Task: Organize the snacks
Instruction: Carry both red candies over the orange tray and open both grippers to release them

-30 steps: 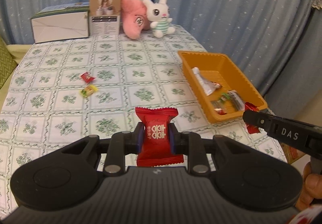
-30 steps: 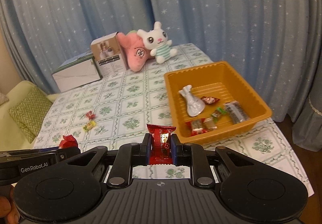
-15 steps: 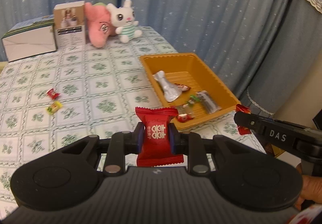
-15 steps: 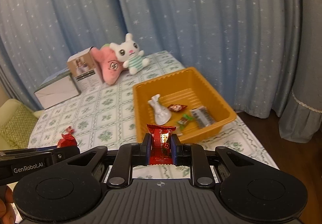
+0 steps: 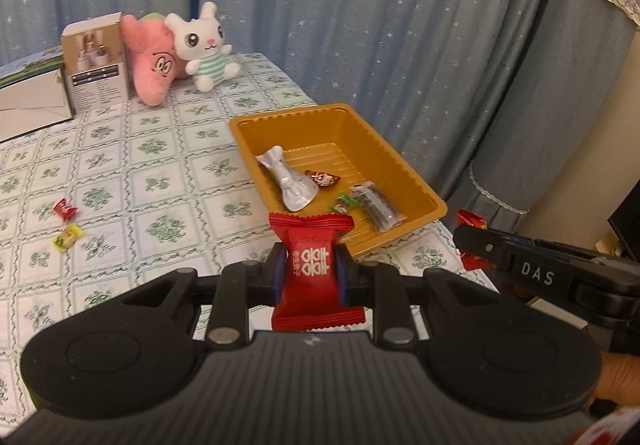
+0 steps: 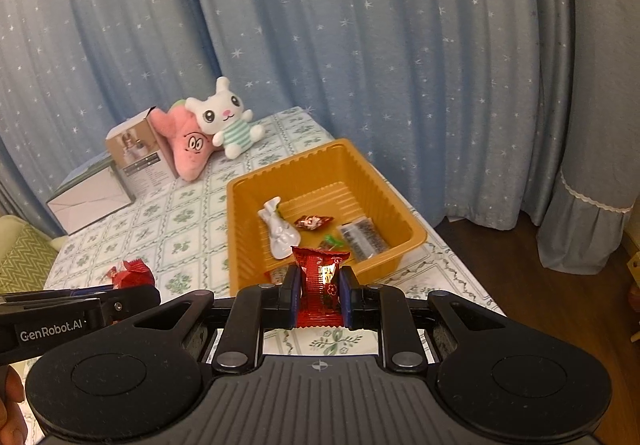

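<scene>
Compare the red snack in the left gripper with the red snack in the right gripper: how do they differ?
The left snack is matte red with large white characters; the right snack is glossy with gold print. The left snack looks wider and plumper; the right snack looks narrower and creased. Both stand upright, clamped between shut jaws near the orange tray.

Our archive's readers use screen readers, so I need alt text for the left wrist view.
The left gripper clamps a red snack packet above a floral tablecloth, facing an orange tray holding several wrapped snacks. Two candies lie loose at left; the right gripper holds another red packet.
</scene>
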Tool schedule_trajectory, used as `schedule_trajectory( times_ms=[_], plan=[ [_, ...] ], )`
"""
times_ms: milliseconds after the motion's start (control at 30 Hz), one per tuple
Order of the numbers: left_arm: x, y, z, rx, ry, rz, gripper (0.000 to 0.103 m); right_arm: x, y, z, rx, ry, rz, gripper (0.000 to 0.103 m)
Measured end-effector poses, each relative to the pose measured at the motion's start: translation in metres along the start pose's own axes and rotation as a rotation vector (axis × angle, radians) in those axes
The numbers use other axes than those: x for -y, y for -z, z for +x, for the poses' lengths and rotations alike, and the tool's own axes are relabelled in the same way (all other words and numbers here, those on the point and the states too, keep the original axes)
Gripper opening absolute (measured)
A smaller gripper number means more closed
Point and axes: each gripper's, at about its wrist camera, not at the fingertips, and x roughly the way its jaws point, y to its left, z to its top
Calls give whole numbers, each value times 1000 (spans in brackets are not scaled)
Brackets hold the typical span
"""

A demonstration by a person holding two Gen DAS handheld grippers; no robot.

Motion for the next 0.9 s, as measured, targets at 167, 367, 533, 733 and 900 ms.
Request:
schedule_trajectory(
  times_ms=[167, 367, 533, 733, 900],
  plan=[
    [6, -7, 12, -4, 13, 13, 22, 9, -6, 7, 0, 9, 8, 20],
    [10, -16, 30, -15, 24, 20, 22, 19, -16, 20, 3, 9, 10, 20],
    [13, -24, 44, -22, 35, 27, 22, 25, -26, 33, 1, 7, 4, 20],
    [16, -36, 64, -30, 52, 37, 22, 32, -37, 54, -10, 6, -4, 20],
    [16, -45, 84, -41, 55, 46, 22, 35, -43, 72, -19, 3, -9, 20]
  ],
)
